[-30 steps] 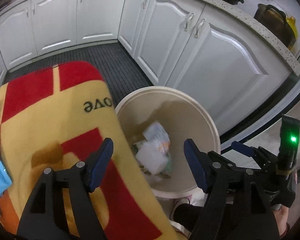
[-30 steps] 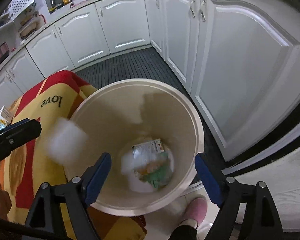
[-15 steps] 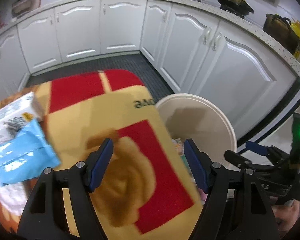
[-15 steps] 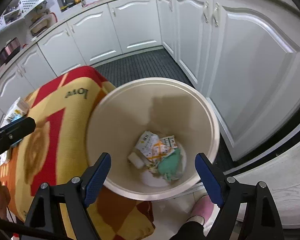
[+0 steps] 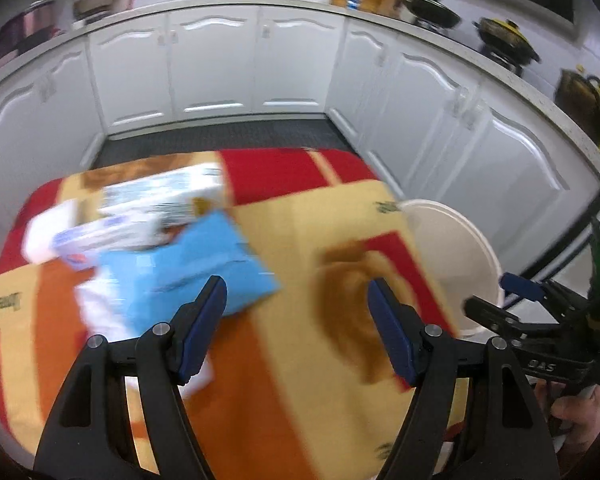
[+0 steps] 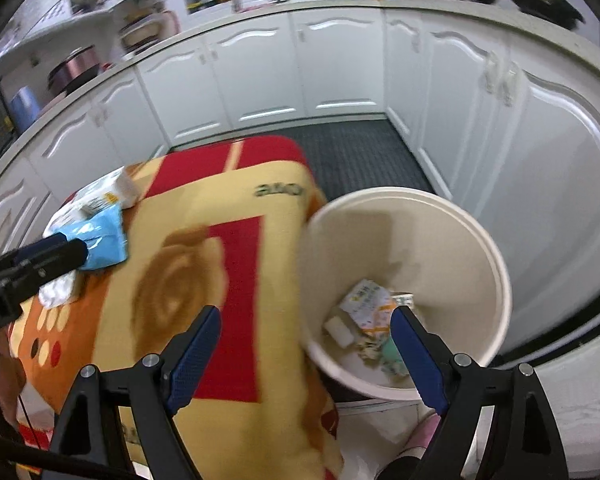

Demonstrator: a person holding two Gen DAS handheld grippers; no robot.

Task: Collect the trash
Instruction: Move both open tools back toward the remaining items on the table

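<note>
A: Left gripper (image 5: 296,304) hangs over the blanket-covered table (image 5: 308,360), blue-padded fingers spread wide, nothing between them. At its ten o'clock sits the trash pile: a flat blue packet (image 5: 188,268), glossy like plastic, rectangular, one corner just under the left fingertip.

B: And behind that, at eleven o'clock, a white printed carton (image 5: 160,196), boxy, with dark print too blurred to read. A crumpled white tissue (image 5: 96,312) pokes out beneath the blue packet at nine o'clock.

A: Any writing legible?

B: On the blanket, a dark word near the bin-side edge. It looks like "love" upside down, though it is smeared. The fabric is fleecy, with red, yellow and orange blocks and a brown rose swirl.

A: Over to the right gripper (image 6: 304,340), jaws apart as well and carrying nothing, poised across the table edge and the bin.

B: The bin (image 6: 496,264) is a round, smooth, cream plastic tub at two o'clock from that gripper, standing on the floor against the table. Down inside lie a small white block (image 6: 339,330), a printed paper wrapper (image 6: 368,304) in white and orange, and something pale green (image 6: 392,354).

A: White panelled cabinets (image 6: 332,64) curve around at twelve o'clock, above a dark ribbed floor mat (image 6: 356,152).
</note>
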